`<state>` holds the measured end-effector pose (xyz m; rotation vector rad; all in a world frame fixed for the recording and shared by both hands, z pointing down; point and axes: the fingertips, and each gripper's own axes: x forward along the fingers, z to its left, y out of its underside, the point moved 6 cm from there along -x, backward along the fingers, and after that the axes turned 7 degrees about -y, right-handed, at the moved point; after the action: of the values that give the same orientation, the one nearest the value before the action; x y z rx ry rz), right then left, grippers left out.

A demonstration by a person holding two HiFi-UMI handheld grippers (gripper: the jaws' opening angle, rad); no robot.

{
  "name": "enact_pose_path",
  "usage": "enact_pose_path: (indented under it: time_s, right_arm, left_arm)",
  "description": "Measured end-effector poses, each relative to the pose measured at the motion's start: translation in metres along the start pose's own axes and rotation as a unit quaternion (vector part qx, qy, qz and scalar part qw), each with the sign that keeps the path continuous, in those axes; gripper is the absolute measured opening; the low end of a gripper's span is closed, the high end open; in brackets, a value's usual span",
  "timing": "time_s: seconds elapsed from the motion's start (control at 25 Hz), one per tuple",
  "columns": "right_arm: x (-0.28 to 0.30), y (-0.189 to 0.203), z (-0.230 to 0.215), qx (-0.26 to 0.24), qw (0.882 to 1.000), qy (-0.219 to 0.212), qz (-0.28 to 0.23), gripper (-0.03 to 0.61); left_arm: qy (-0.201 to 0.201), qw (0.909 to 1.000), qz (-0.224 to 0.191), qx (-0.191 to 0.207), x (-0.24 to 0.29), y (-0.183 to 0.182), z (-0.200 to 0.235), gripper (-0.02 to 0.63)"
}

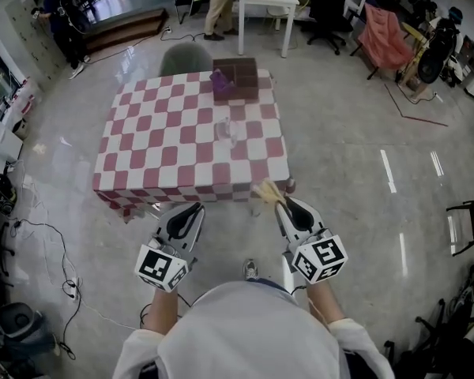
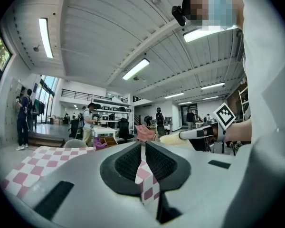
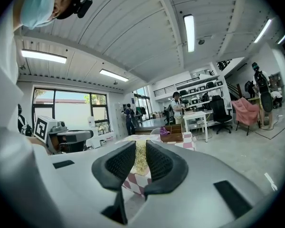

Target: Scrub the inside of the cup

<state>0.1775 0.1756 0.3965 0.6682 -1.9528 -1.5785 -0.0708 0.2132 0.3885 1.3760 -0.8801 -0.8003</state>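
The clear cup point(image 1: 227, 131) stands in the middle of the checked table point(image 1: 142, 133), well away from both grippers. The right gripper point(image 1: 284, 205) pinches a yellow scrubber point(image 1: 266, 191). The left gripper point(image 1: 192, 209) is closed on nothing. I think the cup could tip or slide if the scrubber pushes in while nothing holds it.

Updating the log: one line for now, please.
left claw: shut, empty | right claw: shut on fibrous scrubber | cup: on table, untouched
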Motion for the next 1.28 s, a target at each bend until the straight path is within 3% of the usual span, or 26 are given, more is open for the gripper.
enact_pose_path:
  time_s: [0.6,0.88,1.28]
  right_arm:
    - [0.010,0.000,-0.072,0.007,0.998,-0.054,0.022,0.078]
    - [0.030,0.001,-0.080,0.011,0.997,-0.070,0.027,0.078]
    - [0.072,-0.005,-0.095,0.006,0.998,-0.061,0.030,0.078]
  left_arm:
    - [-0.047,0.9982,0.033,-0.013,0.062,0.013,-0.021,0.051]
    - [-0.067,0.9965,0.046,-0.022,0.075,0.021,-0.004,0.051]
    - [-0.062,0.9967,0.045,-0.027,0.110,0.030,0.038,0.051]
